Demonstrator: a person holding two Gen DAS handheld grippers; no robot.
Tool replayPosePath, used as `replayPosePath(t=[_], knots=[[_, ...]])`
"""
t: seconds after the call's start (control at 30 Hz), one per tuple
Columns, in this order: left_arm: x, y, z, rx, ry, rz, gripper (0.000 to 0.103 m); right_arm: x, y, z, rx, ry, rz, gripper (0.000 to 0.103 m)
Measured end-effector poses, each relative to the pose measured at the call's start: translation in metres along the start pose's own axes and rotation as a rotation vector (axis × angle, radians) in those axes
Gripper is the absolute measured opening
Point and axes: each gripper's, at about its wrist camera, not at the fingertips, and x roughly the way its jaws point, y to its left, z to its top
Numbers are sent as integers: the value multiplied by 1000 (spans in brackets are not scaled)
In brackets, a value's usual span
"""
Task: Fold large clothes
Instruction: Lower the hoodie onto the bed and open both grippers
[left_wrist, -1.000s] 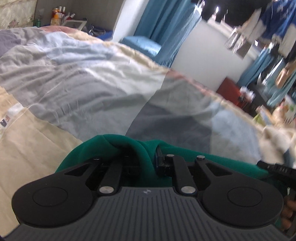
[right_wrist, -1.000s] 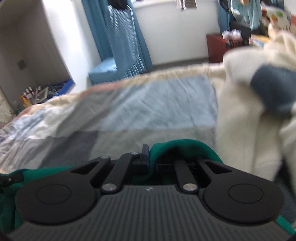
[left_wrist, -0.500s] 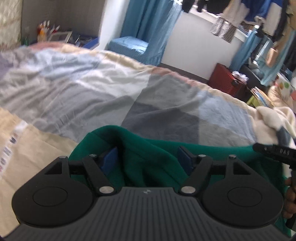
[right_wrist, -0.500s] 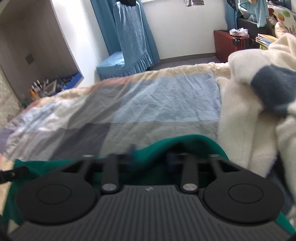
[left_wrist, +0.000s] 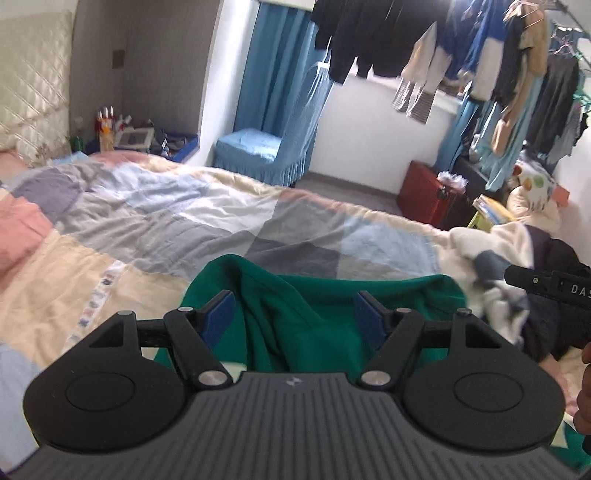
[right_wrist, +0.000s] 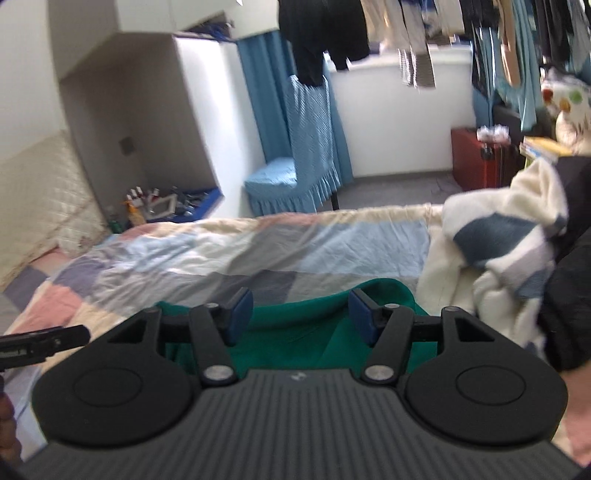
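A: Left gripper (left_wrist: 295, 314), state?
B: Jaws spread wide, blue pads (left_wrist: 220, 314) apart, nothing pinched. Green sweatshirt (left_wrist: 317, 317) lies bunched between and below them, lower centre of the frame.

A: Right gripper (right_wrist: 301, 319)?
B: Same, spread wide, empty. Its blue pads (right_wrist: 240, 319) sit over the sweatshirt (right_wrist: 291, 338), lower centre of that view too. Cannot tell if the pads touch the cloth.

A: Where's the garment resting?
B: On the patchwork quilt (left_wrist: 155, 229) covering the bed, a raised fold at its left end. Quilt is pink, cream, grey and pale blue squares, filling mid-frame.

A: Anything beside it?
B: Cream fleece with navy blocks (right_wrist: 495, 251), heaped at the right, touching the sweatshirt's right edge. In the left view the same fleece (left_wrist: 491, 269) is at right-centre, with the other gripper's black finger poking in from the right edge.

A: Farther back?
B: Blue skirted chair (right_wrist: 291, 184) past the bed's far edge, centre. Red suitcase (right_wrist: 480, 158) on the floor, right of centre. Bottles and a small frame in a wall niche (left_wrist: 125, 133), left of centre.

A: Top of frame?
B: Hanging laundry (left_wrist: 424, 48) on a line across the upper right, blue curtains (left_wrist: 277, 74) behind the chair. Right view is slightly blurred.
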Motion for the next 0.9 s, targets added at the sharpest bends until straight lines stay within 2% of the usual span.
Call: replayPosePath(t=[0.27,0.47,0.7,0.9], knots=[[-151,-21,-43,25,-73,-26,76,-126,39,-31,-41,-68,69,60],[-238,-28,-94,9,-99,-52,76,-190,54,-70,-67,-87,98,60],[-293,-35,-166,1,-103,-62,76,-233,61,-126,-97,-95,114,60],[-301,-27,-213,-7,-82,-70,76,-250,69,-167,-113,-101,126,60]])
